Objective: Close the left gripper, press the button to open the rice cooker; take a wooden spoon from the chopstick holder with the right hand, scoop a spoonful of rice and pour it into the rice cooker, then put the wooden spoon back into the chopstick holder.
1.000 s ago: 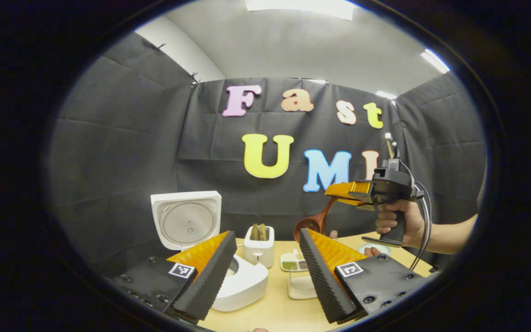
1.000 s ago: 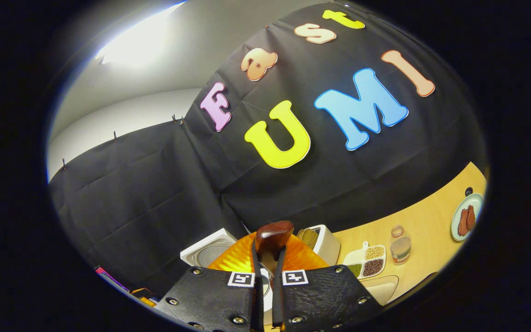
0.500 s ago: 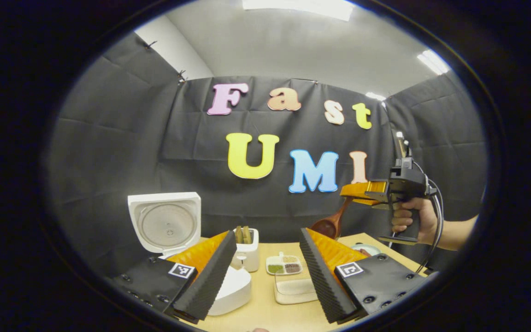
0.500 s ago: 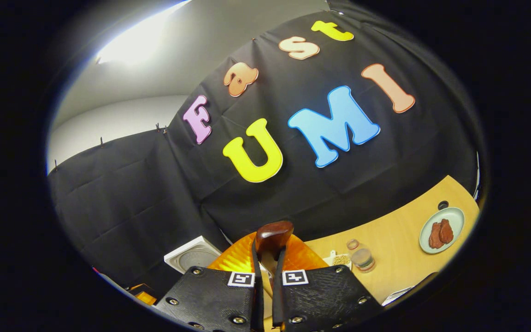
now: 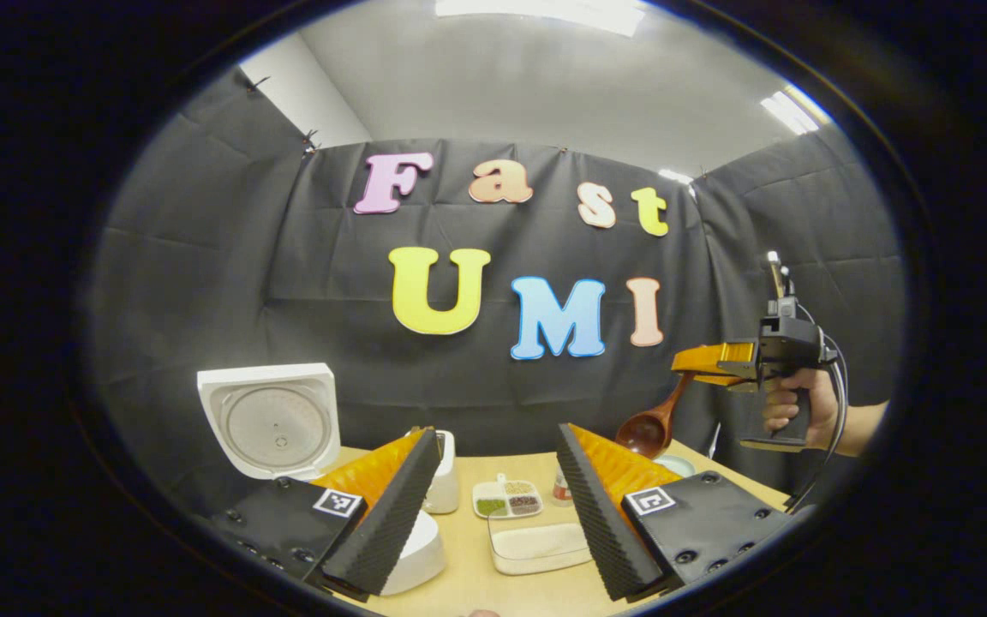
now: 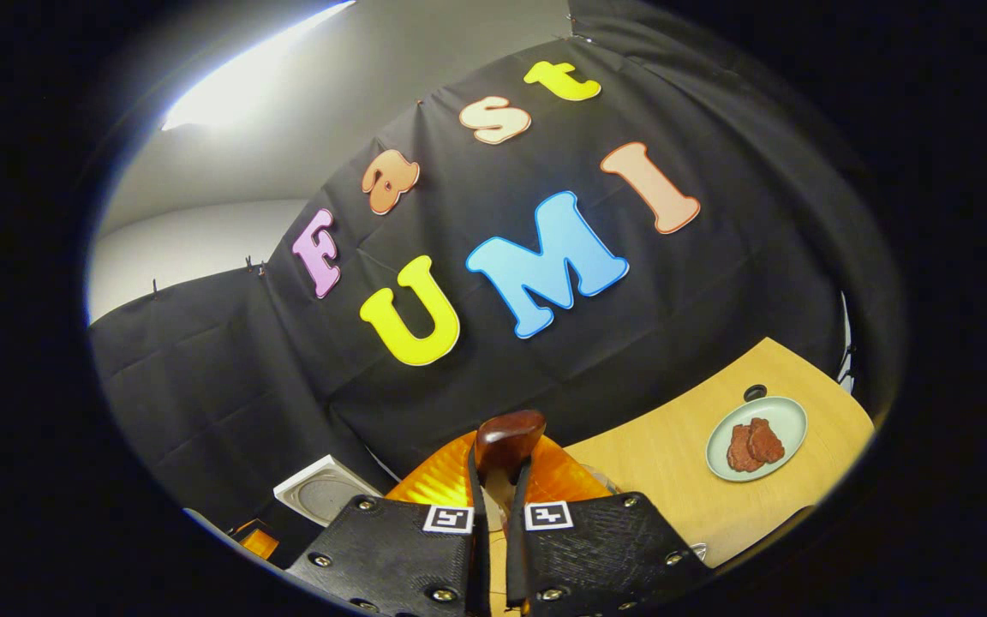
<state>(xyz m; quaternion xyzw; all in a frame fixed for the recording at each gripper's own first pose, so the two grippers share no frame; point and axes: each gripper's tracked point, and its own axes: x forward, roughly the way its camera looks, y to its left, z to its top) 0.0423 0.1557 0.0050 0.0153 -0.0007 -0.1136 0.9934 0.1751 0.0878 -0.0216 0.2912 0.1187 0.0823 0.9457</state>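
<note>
The white rice cooker (image 5: 412,553) stands at the left of the table with its lid (image 5: 271,420) raised. My left gripper (image 5: 493,506) is open and holds nothing, low over the near table. Beyond its left finger stands the white chopstick holder (image 5: 444,480). A clear tray of white rice (image 5: 536,544) lies between the fingers. At the right a hand (image 5: 789,411) holds my right gripper (image 5: 708,360) in the air. From it the wooden spoon (image 5: 648,433) hangs bowl down. In the right gripper view my right gripper (image 6: 493,480) is shut on the spoon (image 6: 506,433).
A divided dish of grains (image 5: 506,500) and a small jar (image 5: 560,490) sit behind the rice tray. A pale plate with brown food (image 6: 755,437) lies at the right of the wooden table (image 6: 665,454). The cooker lid (image 6: 322,488) shows low at the left.
My right gripper has carried the spoon to the right, away from the cooker and holder. The left gripper view has swung right, so the cooker sits farther left in it.
</note>
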